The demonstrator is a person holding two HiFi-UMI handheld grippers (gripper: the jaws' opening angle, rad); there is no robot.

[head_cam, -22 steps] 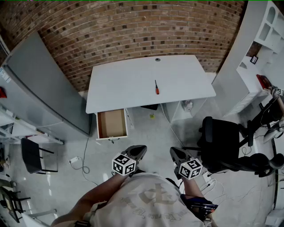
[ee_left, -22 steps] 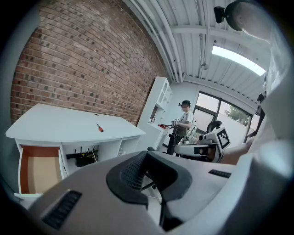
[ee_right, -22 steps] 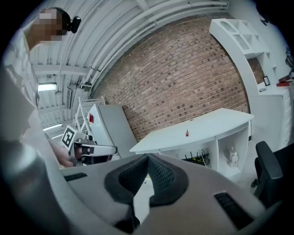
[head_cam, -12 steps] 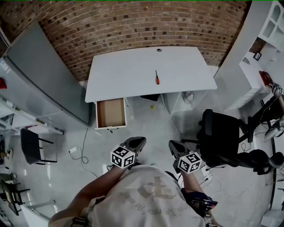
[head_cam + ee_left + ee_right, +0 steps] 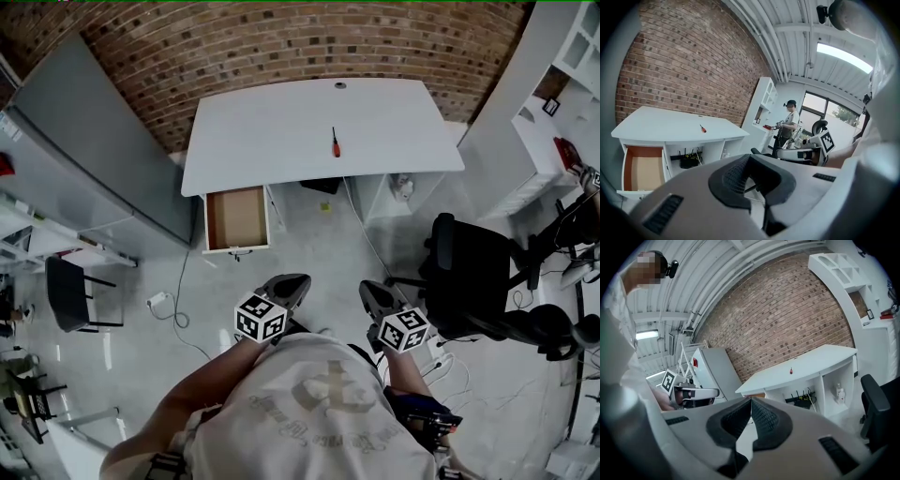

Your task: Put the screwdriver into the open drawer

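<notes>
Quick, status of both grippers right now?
Left gripper: closed, holding nothing.
Right gripper: closed, holding nothing.

Both grippers hung low, just ahead of the person's torso (image 5: 319,412), side by side with a clear gap between them. The left gripper (image 5: 289,285) pointed toward the far side and dipped slightly downward, its jaws pressed together with nothing caught in them. The right gripper (image 5: 372,294) sat level with it, tilted the same gentle way, jaws closed and empty too. The bare left forearm (image 5: 202,403) angled in from the near left; the right forearm was mostly hidden by the torso.
</notes>
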